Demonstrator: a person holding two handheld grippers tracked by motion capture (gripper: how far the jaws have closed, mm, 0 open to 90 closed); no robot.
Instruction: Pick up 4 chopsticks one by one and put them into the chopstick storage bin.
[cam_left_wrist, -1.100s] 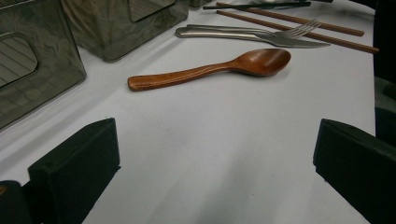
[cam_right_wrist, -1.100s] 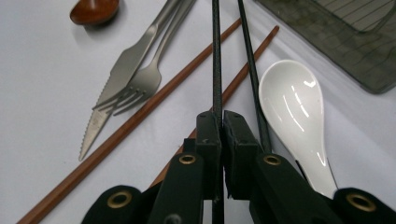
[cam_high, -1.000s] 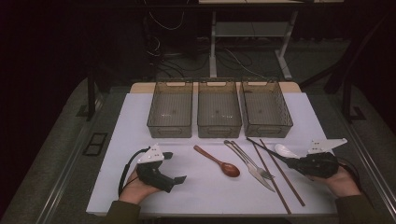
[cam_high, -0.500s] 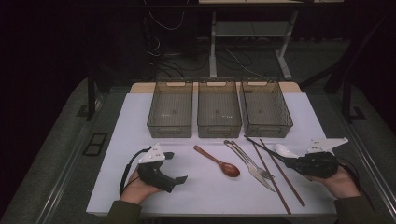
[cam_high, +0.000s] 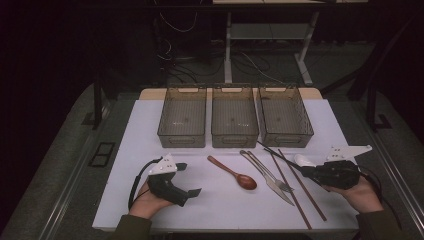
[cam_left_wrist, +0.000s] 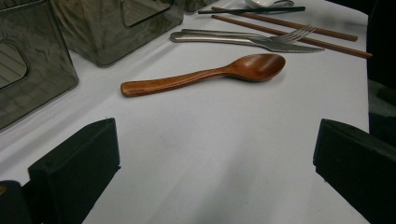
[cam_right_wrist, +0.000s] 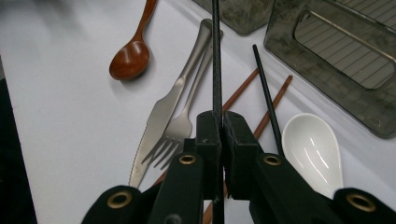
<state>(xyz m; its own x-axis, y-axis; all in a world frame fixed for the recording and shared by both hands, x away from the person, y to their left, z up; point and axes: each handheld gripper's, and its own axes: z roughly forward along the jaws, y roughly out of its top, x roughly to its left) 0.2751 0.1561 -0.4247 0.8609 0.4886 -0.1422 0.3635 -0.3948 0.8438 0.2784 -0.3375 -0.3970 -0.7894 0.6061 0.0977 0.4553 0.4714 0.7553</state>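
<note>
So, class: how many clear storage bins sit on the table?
3, in a row at the table's far side: the left bin, the middle bin and the right bin. None looks hidden.

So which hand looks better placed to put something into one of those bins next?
The right. The right gripper is already shut on a black chopstick, close to the right bin. The left gripper stands open over bare table.
</note>
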